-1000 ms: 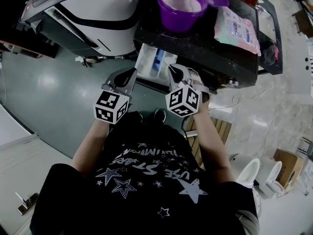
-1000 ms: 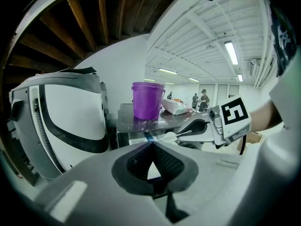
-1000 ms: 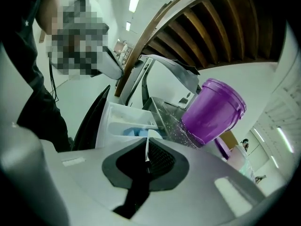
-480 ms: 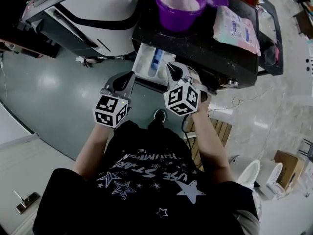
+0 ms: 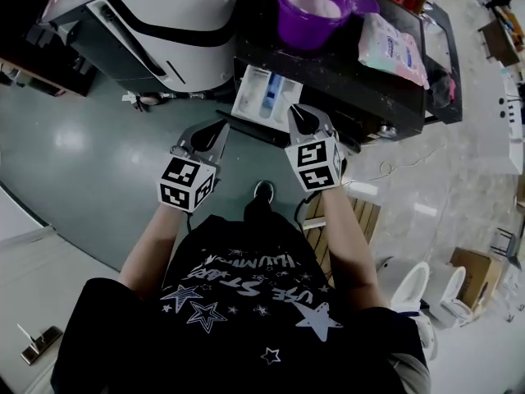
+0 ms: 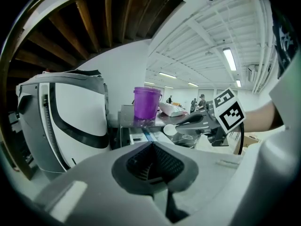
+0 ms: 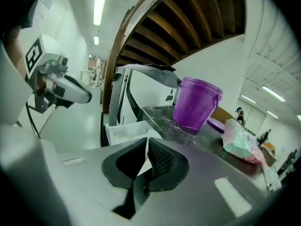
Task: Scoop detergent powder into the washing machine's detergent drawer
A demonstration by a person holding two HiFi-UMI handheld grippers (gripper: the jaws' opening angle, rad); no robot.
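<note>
Detergent drawer (image 5: 256,97), white rectangular plastic

Big open test hall here: strip lights (image 6: 230,59) overhead, washing machine (image 5: 164,15) on bare green floor (image 5: 74,154), white toilets (image 5: 413,288) standing well to its right.
</note>
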